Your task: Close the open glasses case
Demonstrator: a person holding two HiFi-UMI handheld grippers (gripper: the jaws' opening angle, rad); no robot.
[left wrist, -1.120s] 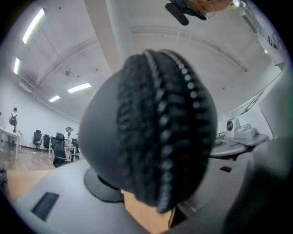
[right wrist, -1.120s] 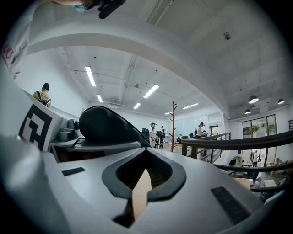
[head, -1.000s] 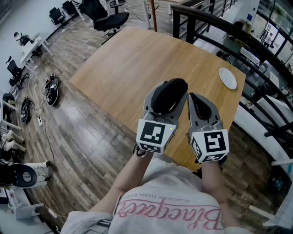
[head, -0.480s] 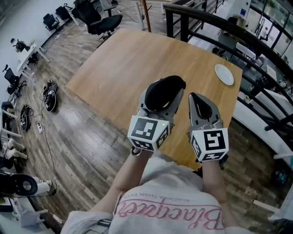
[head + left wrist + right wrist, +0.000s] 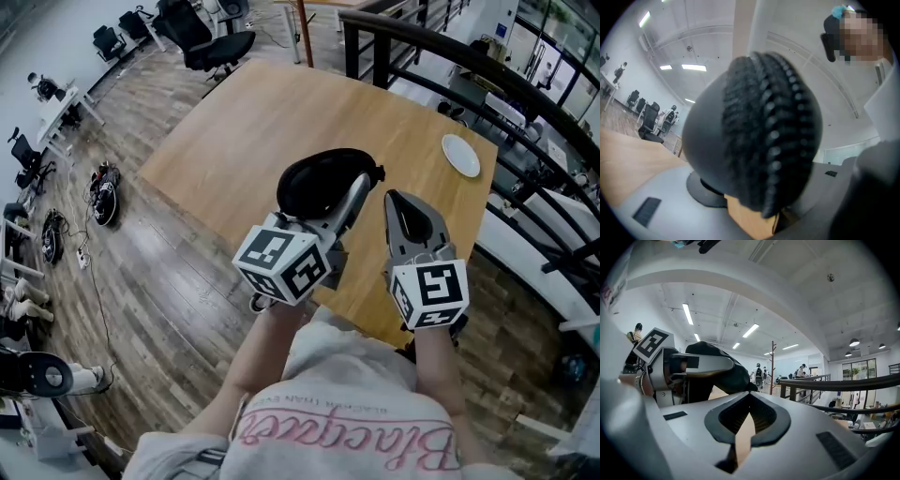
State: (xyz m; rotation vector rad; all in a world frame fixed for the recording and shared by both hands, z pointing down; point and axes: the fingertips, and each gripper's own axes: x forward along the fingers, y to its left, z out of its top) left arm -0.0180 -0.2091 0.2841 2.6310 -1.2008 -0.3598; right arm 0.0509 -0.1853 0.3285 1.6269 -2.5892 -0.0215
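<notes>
Wooden worktop [image 5: 244, 131] lies below. The left hand-held gripper [image 5: 345, 199] clamps the black glasses case [image 5: 317, 178]; the right hand-held gripper [image 5: 399, 208] is closed, empty, just beside it.

A wooden table [image 5: 253, 131] bears a small white plate [image 5: 460, 155] near its right edge.

Open-plan office. Black swivel office chairs [image 5: 211, 37] and white desks [image 5: 70, 94] on wood-plank floor [image 5: 159, 272], loose cables and gear [image 5: 105, 192], big wooden table [image 5: 272, 122], black railing [image 5: 487, 70], ceiling strip lights [image 5: 687, 313], people [image 5: 758, 372] standing around.
</notes>
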